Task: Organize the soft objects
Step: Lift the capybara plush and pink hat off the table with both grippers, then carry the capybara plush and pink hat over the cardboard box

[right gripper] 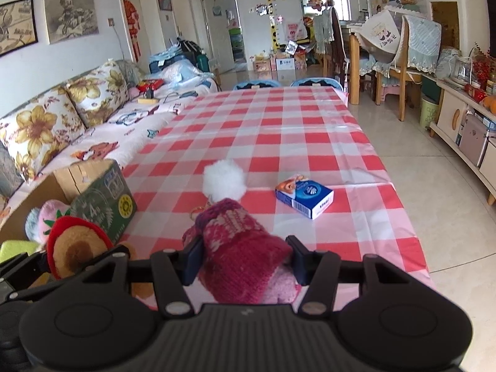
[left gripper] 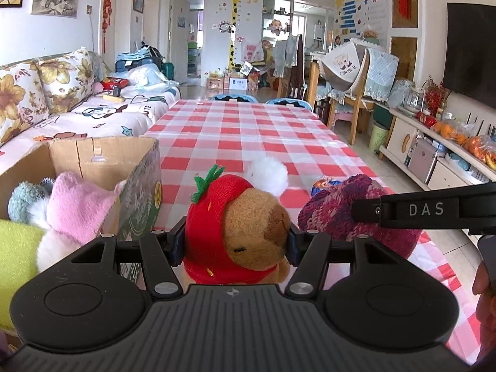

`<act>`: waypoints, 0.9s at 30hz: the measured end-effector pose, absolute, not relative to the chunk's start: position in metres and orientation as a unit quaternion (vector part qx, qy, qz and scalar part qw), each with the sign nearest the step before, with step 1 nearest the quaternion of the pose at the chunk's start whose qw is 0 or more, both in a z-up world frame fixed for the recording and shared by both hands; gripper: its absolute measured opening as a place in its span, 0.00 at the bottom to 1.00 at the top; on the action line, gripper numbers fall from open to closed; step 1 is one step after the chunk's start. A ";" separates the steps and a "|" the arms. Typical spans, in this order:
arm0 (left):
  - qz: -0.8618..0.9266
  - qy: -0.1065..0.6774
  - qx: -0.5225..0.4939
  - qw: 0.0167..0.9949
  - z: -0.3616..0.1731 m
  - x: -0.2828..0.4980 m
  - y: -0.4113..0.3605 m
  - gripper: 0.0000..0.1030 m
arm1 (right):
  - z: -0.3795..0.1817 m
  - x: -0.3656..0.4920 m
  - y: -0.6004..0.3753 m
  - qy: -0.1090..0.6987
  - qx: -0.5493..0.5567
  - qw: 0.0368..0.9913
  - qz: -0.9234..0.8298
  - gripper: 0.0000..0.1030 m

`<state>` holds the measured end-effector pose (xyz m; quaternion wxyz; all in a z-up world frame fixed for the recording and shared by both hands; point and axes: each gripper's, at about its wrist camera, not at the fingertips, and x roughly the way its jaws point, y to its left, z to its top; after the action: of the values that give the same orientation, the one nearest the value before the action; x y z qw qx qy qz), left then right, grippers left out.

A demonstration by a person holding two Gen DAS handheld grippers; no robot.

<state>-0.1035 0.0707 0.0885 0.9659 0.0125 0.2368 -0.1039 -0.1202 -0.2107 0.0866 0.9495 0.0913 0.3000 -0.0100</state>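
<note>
Both grippers loaded, mid-transfer. Left gripper [left gripper: 235,241] jaws clamp the capybara plush [left gripper: 248,229]; right gripper [right gripper: 245,260] jaws grasp the knit hat [right gripper: 245,248] just above the worktop [right gripper: 279,142]. Next: carry each over the box [left gripper: 102,152] at left, release inside.

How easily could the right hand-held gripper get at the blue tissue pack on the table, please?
Probably not yet: the right hand-held gripper is shut on the knitted hat. Otherwise the way looks free, since the tissue pack lies ahead on bare tablecloth.
</note>
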 end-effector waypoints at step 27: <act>-0.105 0.185 -0.005 0.977 0.116 -0.120 0.096 0.71 | 0.131 -0.139 -0.166 0.218 0.138 0.965 0.050 0.54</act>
<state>-0.1201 0.0960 0.1157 0.9772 -0.0045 0.1846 -0.1047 -0.1386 -0.1661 0.1306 0.9650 0.1378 0.2177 0.0497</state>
